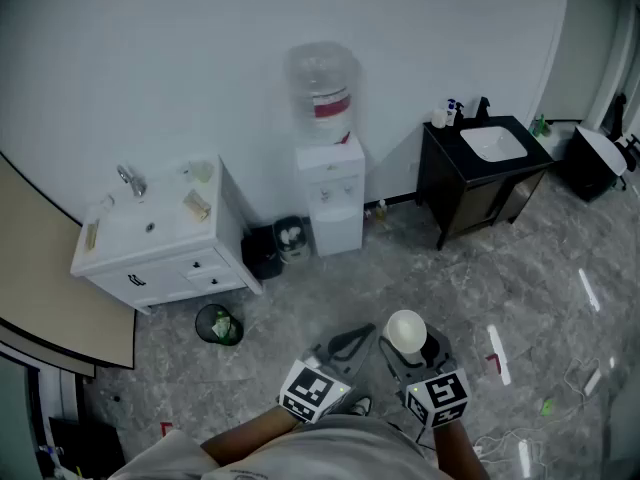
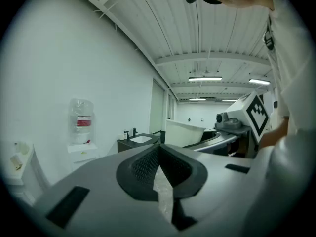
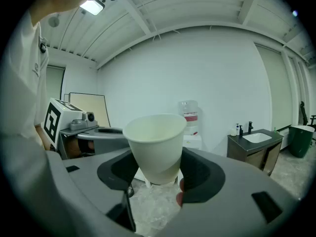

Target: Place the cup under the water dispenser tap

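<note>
While the right claw (image 3: 157,173) pinches the only cup (image 3: 155,141), the left claw (image 2: 159,156) is pressed together, one water dispenser (image 1: 330,183) ahead.

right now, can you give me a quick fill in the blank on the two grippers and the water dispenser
1. The right gripper holds the paper cup with its mouth facing ____.
2. The left gripper, jaws shut, holds ____.
3. The bottle on the water dispenser carries a ____ label.
Missing words: up; nothing; red
</note>
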A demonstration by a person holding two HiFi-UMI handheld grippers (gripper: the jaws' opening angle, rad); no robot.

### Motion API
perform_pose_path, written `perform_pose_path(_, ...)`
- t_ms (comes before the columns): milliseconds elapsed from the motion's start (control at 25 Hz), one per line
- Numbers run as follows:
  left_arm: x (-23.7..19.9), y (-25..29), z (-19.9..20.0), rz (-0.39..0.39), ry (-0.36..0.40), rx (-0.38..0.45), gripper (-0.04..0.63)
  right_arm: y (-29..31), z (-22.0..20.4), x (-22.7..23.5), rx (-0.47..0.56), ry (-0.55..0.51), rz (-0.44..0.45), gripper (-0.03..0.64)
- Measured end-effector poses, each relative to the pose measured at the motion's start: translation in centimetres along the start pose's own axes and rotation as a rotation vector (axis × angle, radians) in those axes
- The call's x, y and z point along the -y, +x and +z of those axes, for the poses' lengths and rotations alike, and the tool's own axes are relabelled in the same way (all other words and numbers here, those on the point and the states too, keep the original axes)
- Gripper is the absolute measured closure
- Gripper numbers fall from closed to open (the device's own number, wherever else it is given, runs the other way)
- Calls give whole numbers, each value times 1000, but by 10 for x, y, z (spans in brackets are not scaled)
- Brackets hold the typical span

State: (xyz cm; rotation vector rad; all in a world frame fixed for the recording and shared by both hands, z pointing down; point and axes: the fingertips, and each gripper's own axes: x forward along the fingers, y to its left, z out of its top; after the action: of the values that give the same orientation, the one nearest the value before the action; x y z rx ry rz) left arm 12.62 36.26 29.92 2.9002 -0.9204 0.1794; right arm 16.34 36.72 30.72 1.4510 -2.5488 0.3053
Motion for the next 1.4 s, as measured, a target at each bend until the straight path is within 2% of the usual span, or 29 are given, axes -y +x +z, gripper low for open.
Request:
perform_pose_path(480,6,15,-8,4,-6,-25,591,-7,-6,18,8,23,4,342)
perform_pose_path(840,-18,22,-8,71,-17,-41,591,14,0,30,32,-3,49,342)
perform_pose_path(1120,-63,39,-9,106,-27,-30,591,63,6,44,22,-6,66,342)
perform_pose_path(1400,-156,76,-12,118,-42,-11,591,156,23,74,5,-22,44,342)
